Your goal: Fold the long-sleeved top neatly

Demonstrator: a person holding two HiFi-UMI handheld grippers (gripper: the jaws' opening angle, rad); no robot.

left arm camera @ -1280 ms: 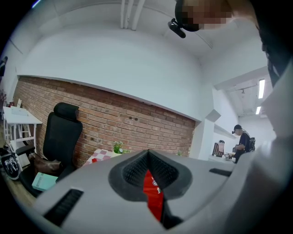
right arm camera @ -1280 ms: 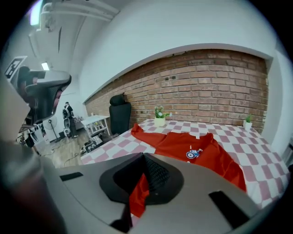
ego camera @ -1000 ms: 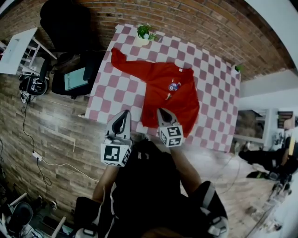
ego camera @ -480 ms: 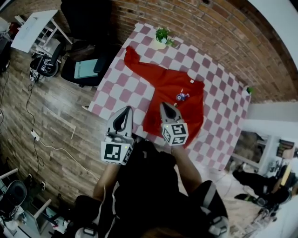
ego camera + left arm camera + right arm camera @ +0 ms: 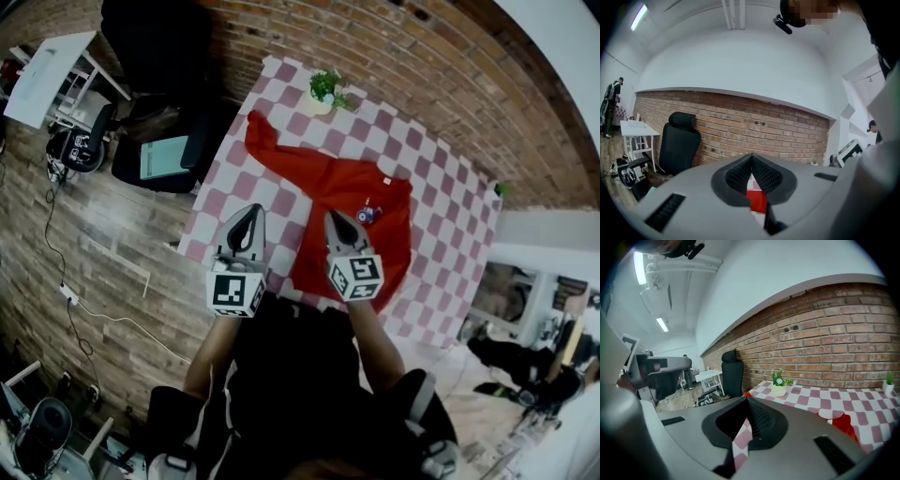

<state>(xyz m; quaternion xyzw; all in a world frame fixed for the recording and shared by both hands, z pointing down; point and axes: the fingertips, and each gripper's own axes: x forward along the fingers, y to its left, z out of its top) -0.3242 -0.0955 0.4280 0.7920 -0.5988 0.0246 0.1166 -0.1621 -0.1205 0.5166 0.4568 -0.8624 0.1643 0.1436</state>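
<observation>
Both claws have come forward in the last second. Your left gripper [image 5: 250,217] and right gripper [image 5: 336,221] are now over the near side of the checked table [image 5: 441,178]. Both are clenched tight with nothing in them. The red top [image 5: 352,202] hasn't shifted: it's spread flat mid-table, one sleeve stretched toward the potted plant [image 5: 325,89], hem toward you. In the head view the right gripper overlaps the top's near part; the left is over bare checks beside it. Judgement: folding not started, you're only on approach, and the jaws must open before any grab.
</observation>
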